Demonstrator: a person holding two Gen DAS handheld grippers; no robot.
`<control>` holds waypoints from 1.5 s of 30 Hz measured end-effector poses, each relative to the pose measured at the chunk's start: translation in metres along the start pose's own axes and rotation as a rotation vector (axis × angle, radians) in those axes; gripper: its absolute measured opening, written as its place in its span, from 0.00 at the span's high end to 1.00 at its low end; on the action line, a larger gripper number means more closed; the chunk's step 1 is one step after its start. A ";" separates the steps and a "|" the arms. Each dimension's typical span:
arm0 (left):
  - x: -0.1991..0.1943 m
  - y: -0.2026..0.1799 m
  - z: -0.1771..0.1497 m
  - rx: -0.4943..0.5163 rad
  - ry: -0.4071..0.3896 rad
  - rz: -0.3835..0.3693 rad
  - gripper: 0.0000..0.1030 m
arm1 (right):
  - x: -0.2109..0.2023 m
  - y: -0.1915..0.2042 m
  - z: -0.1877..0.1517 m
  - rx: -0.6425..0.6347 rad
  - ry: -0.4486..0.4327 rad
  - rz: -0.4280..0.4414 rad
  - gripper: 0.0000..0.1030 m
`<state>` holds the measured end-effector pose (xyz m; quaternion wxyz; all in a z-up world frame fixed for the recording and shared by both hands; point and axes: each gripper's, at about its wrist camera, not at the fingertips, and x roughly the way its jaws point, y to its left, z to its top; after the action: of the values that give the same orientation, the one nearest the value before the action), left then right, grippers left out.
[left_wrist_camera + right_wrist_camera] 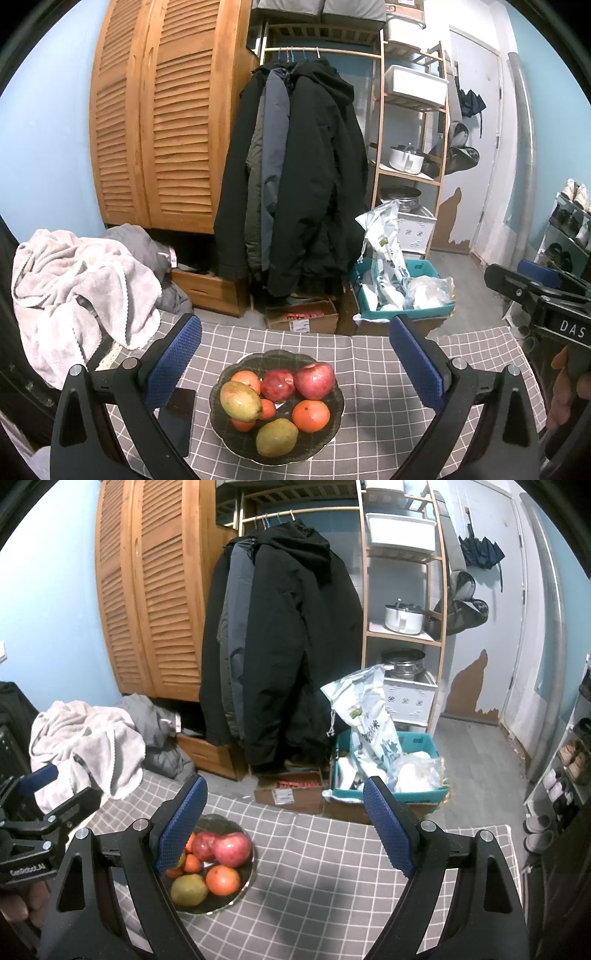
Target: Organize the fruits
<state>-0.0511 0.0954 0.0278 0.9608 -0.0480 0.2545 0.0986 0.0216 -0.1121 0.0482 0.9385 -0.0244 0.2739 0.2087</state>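
Left gripper (293, 363) jaws wide apart, nothing between the pads, hovering over the bowl (325, 434). Right gripper (286, 829) also spread wide, empty, over bare checked tablecloth (332, 867), bowl at its 8 o'clock.

Dark glass bowl sits on the tablecloth, near its far edge. Inside, seen from the left wrist: two red apples (314, 380) side by side at 12–1 o'clock; large orange (311, 415) at 3–4; mango (240, 401) at 9, long axis running 10-to-4, blunt end toward 4; second mango (277, 437) at 6, long axis roughly 8-to-2; small oranges (246, 379) tucked between.

Dark phone (177, 417) lies flat just beside the bowl at 9 o'clock. Towel heap (74, 288) beyond at 10.
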 end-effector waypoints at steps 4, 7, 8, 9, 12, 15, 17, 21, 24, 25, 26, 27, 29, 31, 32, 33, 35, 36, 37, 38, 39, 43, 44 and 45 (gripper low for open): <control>-0.001 -0.003 0.001 -0.001 0.005 0.014 0.01 | 0.000 0.000 0.000 -0.001 0.000 0.000 0.17; -0.001 -0.006 0.002 0.006 0.002 0.029 0.01 | 0.000 0.000 0.000 -0.001 -0.001 0.000 0.17; -0.002 -0.007 0.003 0.009 0.001 0.037 0.01 | 0.000 0.000 0.000 -0.001 -0.001 0.000 0.17; -0.002 -0.008 0.003 0.012 0.000 0.042 0.01 | 0.000 0.000 0.000 -0.001 -0.002 0.000 0.17; -0.002 -0.009 0.004 0.020 -0.003 0.053 0.01 | 0.000 0.000 0.000 -0.001 -0.001 0.001 0.17; -0.003 -0.010 0.004 0.024 -0.008 0.057 0.01 | 0.000 0.000 0.000 -0.002 -0.001 0.000 0.17; -0.003 -0.011 0.003 0.027 -0.010 0.061 0.01 | -0.001 0.000 0.000 -0.002 -0.001 0.000 0.17; -0.003 -0.011 0.003 0.026 -0.011 0.060 0.01 | -0.001 0.000 0.000 -0.001 -0.002 0.000 0.17; -0.003 -0.011 0.003 0.026 -0.011 0.061 0.01 | -0.001 0.000 0.000 -0.001 0.000 -0.001 0.17; -0.004 -0.011 0.004 0.026 -0.011 0.061 0.01 | -0.001 0.000 0.001 -0.001 0.000 0.000 0.17; -0.004 -0.011 0.003 0.025 -0.011 0.060 0.01 | -0.001 0.000 0.001 -0.002 0.000 -0.001 0.17; -0.003 -0.010 0.003 0.024 -0.012 0.059 0.01 | -0.001 0.000 0.001 -0.002 0.000 -0.001 0.17; -0.004 -0.011 0.004 0.023 -0.010 0.058 0.01 | -0.001 0.000 0.001 -0.002 0.000 0.000 0.17; -0.004 -0.010 0.004 0.023 -0.011 0.058 0.01 | -0.001 0.000 0.001 -0.002 0.000 0.000 0.17; -0.004 -0.010 0.004 0.024 -0.011 0.057 0.01 | -0.001 0.000 0.001 -0.002 0.000 0.000 0.17; -0.004 -0.011 0.004 0.023 -0.012 0.055 0.01 | -0.002 0.000 0.001 -0.002 0.000 0.000 0.17; -0.006 -0.012 0.006 0.023 -0.015 0.052 0.01 | -0.001 0.000 0.001 -0.002 0.000 0.000 0.17; -0.006 -0.013 0.006 0.023 -0.015 0.052 0.01 | -0.001 0.000 0.001 -0.002 0.000 0.000 0.17; -0.006 -0.013 0.006 0.023 -0.015 0.053 0.01 | -0.001 0.000 0.001 -0.001 0.000 0.000 0.17; -0.006 -0.013 0.007 0.024 -0.013 0.052 0.01 | -0.001 0.000 0.001 -0.002 0.001 0.000 0.17; -0.007 -0.013 0.006 0.023 -0.013 0.052 0.01 | -0.002 0.000 0.001 0.001 0.002 -0.002 0.17; -0.007 -0.014 0.006 0.023 -0.013 0.051 0.01 | -0.001 0.000 0.001 0.000 0.002 -0.001 0.17; -0.008 -0.014 0.007 0.024 -0.013 0.051 0.01 | -0.001 0.000 0.001 -0.001 0.003 -0.001 0.17; -0.007 -0.014 0.006 0.023 -0.014 0.052 0.01 | -0.002 0.000 0.001 -0.001 0.003 -0.001 0.17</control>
<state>-0.0514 0.0818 0.0376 0.9601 -0.0297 0.2503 0.1208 0.0209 -0.1129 0.0496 0.9382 -0.0254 0.2752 0.2083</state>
